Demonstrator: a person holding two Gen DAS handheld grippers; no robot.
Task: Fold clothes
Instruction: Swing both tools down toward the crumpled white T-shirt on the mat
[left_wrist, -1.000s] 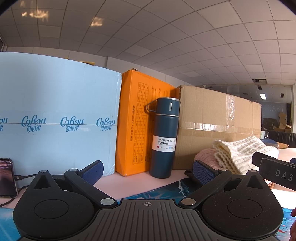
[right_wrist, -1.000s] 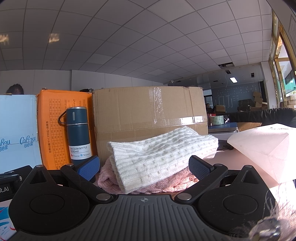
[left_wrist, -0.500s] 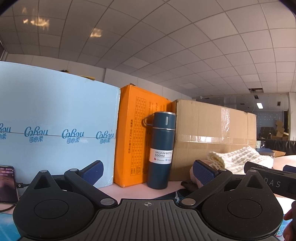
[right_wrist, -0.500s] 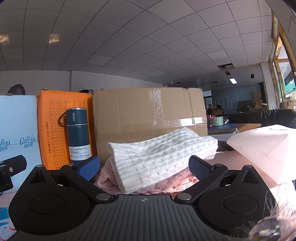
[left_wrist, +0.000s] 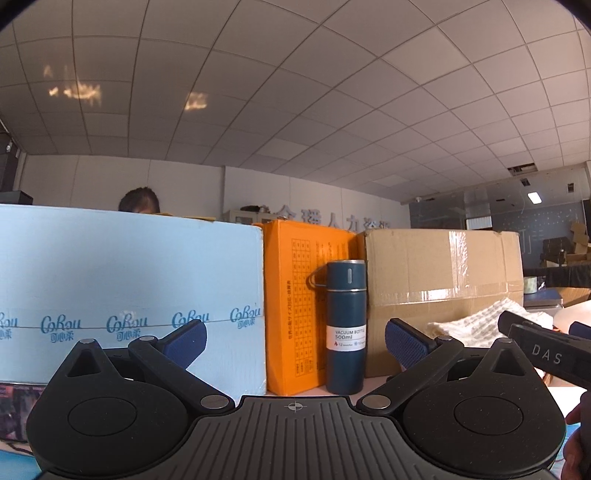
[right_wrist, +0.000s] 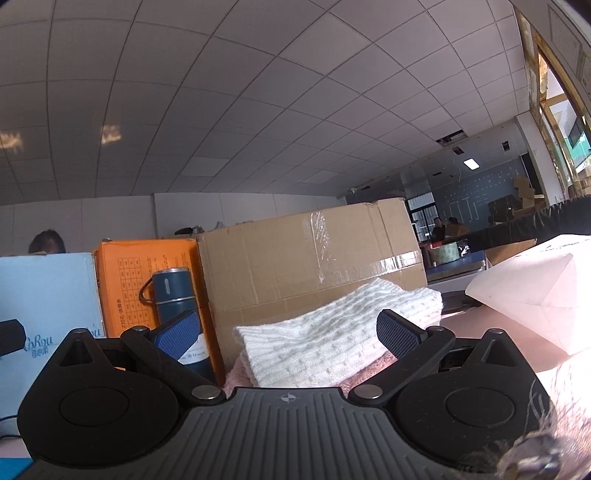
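Note:
A folded white knit garment (right_wrist: 332, 339) lies on top of a pink knit garment (right_wrist: 365, 374), straight ahead of my right gripper (right_wrist: 288, 332). That gripper is open and empty, held back from the pile. My left gripper (left_wrist: 295, 341) is open and empty, facing the boxes. The white garment (left_wrist: 476, 326) shows at its right, partly hidden by the right gripper's black body (left_wrist: 546, 354).
A light blue box (left_wrist: 129, 295), an orange box (left_wrist: 295, 302) and a brown cardboard box (left_wrist: 443, 280) stand in a row behind. A dark blue vacuum bottle (left_wrist: 345, 325) stands before them. A pale pink folded sheet (right_wrist: 535, 291) lies at the right.
Both grippers have risen and pulled back a little. The boxes and bottle sit smaller and lower in the left view. Both stay open.

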